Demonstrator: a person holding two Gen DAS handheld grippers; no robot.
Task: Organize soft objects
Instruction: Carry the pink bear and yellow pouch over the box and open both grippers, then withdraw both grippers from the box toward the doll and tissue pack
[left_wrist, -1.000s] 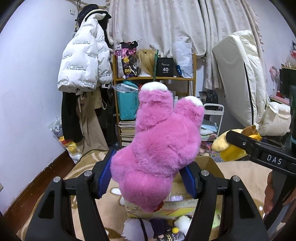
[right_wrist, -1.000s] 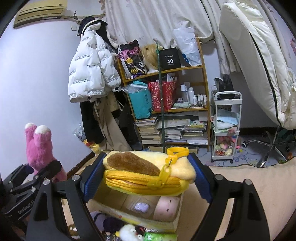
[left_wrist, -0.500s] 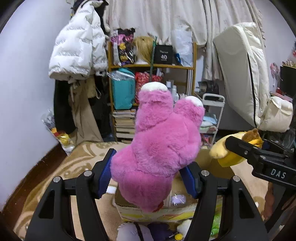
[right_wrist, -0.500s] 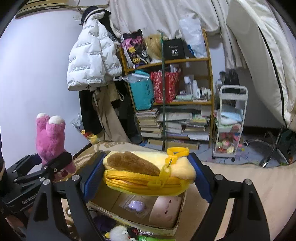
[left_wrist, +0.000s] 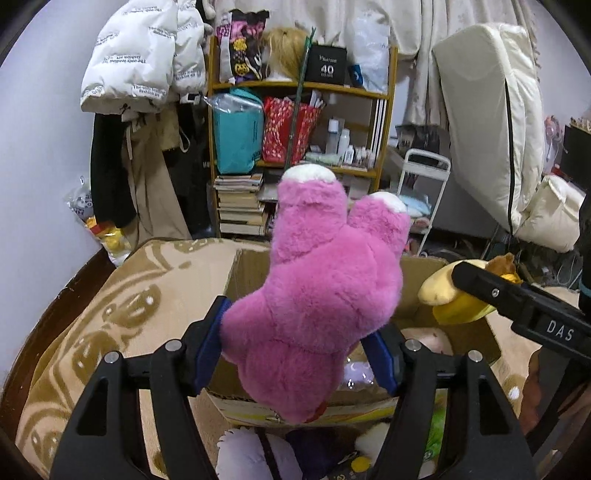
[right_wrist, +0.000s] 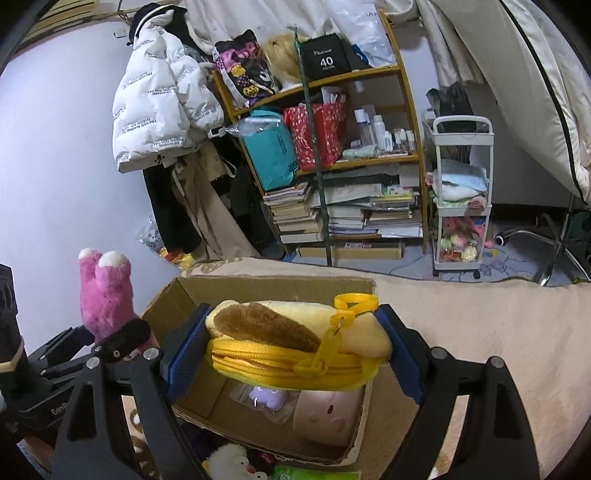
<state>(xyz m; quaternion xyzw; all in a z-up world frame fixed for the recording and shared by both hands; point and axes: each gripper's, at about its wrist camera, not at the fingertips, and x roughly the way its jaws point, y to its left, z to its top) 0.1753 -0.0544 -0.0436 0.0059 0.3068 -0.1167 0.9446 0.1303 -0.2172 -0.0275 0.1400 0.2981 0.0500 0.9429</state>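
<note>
Left tongs (left_wrist: 295, 354): closed on the pink plush toy (left_wrist: 325, 295), its long-pile body bulging out between the blue pads (left_wrist: 207, 347), two white-tipped limbs pointing forward and up. Right tongs (right_wrist: 291, 354): closed on the yellow plush pouch (right_wrist: 295, 347), held crosswise, with a brown fuzzy patch on top, a yellow zipper along its near edge and a yellow plastic clip (right_wrist: 354, 301) at the right-hand end. Directly below and ahead of both tongs stands the open cardboard box (right_wrist: 173, 295) on a beige patterned blanket (left_wrist: 122, 295); a pale pink cushion-like toy (right_wrist: 328, 413) and a small lilac bagged item (right_wrist: 267, 397) lie inside it. More plush items sit just nearer than the box, under the tongs. Both held pieces appear light, compressible and non-fragile; the fur likely slides little against the pads. Gripping across the bulk of the body seems soundest, since limbs, clip or zipper tab would probably let the piece swing or slip.
</note>
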